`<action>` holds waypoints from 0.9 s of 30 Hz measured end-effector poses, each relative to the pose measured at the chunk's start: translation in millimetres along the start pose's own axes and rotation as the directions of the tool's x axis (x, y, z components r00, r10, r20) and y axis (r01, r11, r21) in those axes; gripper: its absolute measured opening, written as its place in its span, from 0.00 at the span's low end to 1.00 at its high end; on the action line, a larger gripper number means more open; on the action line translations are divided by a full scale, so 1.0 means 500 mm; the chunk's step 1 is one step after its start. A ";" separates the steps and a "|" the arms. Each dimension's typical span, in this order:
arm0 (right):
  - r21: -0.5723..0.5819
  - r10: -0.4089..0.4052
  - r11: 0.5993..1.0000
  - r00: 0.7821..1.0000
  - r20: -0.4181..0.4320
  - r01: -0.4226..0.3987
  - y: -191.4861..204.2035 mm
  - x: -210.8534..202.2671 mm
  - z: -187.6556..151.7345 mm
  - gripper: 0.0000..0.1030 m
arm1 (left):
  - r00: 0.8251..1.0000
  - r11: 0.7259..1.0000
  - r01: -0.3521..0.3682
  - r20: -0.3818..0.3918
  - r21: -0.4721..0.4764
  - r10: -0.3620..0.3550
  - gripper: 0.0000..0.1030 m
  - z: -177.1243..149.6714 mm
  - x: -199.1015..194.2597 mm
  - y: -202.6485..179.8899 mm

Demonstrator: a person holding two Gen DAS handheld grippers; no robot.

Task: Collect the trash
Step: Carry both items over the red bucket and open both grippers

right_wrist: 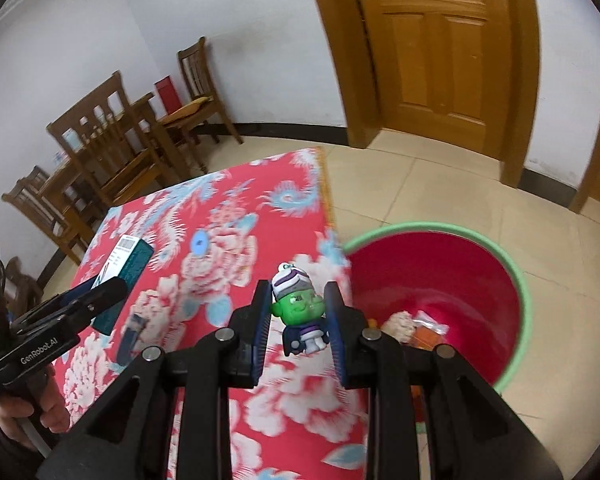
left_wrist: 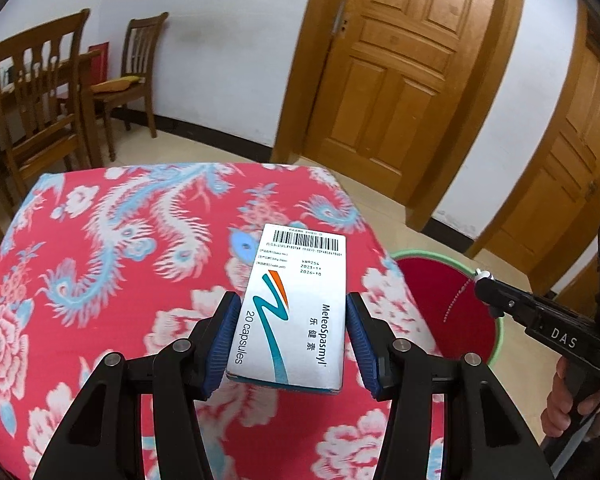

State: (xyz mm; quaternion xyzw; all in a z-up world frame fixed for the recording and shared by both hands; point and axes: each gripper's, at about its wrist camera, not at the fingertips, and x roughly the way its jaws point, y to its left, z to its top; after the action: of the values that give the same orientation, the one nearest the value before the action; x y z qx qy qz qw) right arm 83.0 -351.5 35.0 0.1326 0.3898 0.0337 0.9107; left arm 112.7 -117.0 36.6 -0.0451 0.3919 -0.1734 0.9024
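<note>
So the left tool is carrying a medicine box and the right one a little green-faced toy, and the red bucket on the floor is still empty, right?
Not quite: the red bucket already holds some wrappers and scraps, as the right wrist view shows. The rest stands: the left tool grips the medicine box, the right tool the green-faced toy.

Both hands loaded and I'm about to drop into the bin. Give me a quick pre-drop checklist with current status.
1. Left gripper holds the medicine box between both pads: ok.
2. Right gripper holds the green-faced toy figure: ok.
3. Red bin open, with room above the trash inside: ok.
4. Box over the bin: not ok, it is over the floral tablecloth.
5. Figure over the bin: not ok, just short of the rim.
6. Anything left on the table: cannot tell, partly hidden.
</note>
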 end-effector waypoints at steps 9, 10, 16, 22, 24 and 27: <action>0.073 -0.058 0.996 0.998 -0.006 0.058 -0.091 -0.011 -0.024 0.28 | 0.999 0.998 0.035 -0.023 0.043 -0.034 0.53 -0.007 0.029 -0.063; 0.076 -0.065 0.995 0.998 -0.007 0.066 -0.097 -0.012 -0.028 0.28 | 0.999 0.998 0.038 -0.029 0.046 -0.037 0.53 -0.008 0.034 -0.068; 0.106 -0.090 0.990 0.996 -0.022 0.091 -0.130 -0.001 -0.041 0.28 | 0.997 0.996 0.055 -0.051 0.071 -0.051 0.53 -0.016 0.054 -0.098; 0.127 -0.105 0.986 0.994 -0.038 0.109 -0.155 0.014 -0.051 0.29 | 0.996 0.994 0.065 -0.070 0.091 -0.058 0.53 -0.021 0.073 -0.125; 0.133 -0.111 0.984 0.993 -0.044 0.116 -0.163 0.018 -0.053 0.29 | 0.995 0.992 0.071 -0.074 0.101 -0.064 0.53 -0.023 0.078 -0.135; 0.153 -0.110 0.981 0.993 -0.052 0.116 -0.180 0.020 -0.058 0.29 | 0.994 0.991 0.079 -0.082 0.110 -0.070 0.53 -0.023 0.089 -0.149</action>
State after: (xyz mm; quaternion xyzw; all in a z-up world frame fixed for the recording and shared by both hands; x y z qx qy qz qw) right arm 65.3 -430.2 -15.2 0.1803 0.4177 -0.0457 0.8893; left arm 111.9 -201.4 14.4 -0.0019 0.4142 -0.2303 0.8805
